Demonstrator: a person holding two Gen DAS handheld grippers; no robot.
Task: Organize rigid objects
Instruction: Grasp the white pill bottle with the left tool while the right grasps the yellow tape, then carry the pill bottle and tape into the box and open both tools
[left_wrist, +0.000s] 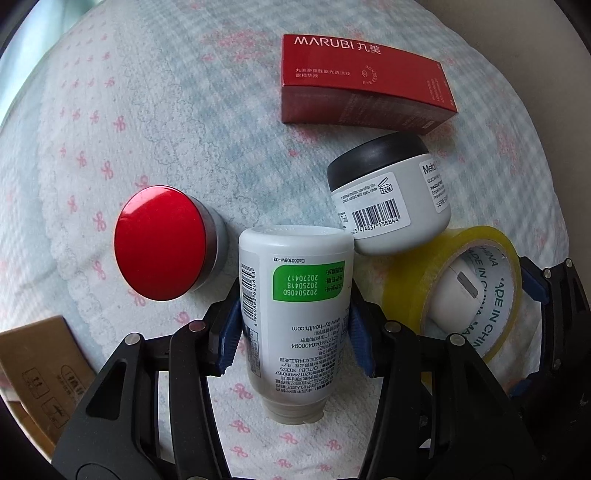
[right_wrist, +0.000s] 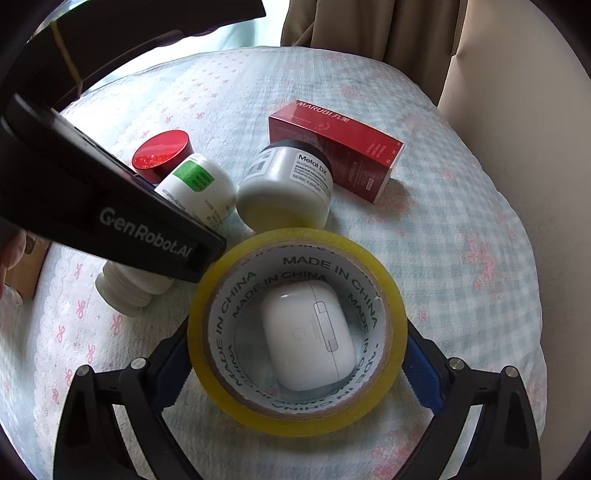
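Rigid objects are lying in a loose cluster on a pale checked cloth (left_wrist: 155, 122) printed with pink bows, waiting to be sorted. At the centre, a white supplement bottle (left_wrist: 293, 314) is lying on its side, its cap towards the left camera, and the left gripper (left_wrist: 293, 338) is clamping it across the middle, blue pads pressing on both flanks; gripping the widest, flattest stretch of the body probably gives the firmest hold. Just beside its base a jar with a red lid (left_wrist: 162, 242) is tilting on edge, and a grey jar with a black lid (left_wrist: 391, 201) is lying on its side, resting against the bottle's base and against a yellow roll of tape (right_wrist: 295, 328). The tape is lying flat, with a white earbud case (right_wrist: 308, 336) sitting inside its core. The right gripper (right_wrist: 295, 354) is standing with its jaws wide on either side of the roll; whether the pads are touching the tape cannot be told, since the roll is covering the contact points. A red Marubi carton (left_wrist: 364, 83) is lying apart at the far side. A brown cardboard box (left_wrist: 40, 365) is being cut off by the left camera's edge, so its contents are hidden. Much of the bottle's small print is too small to read.
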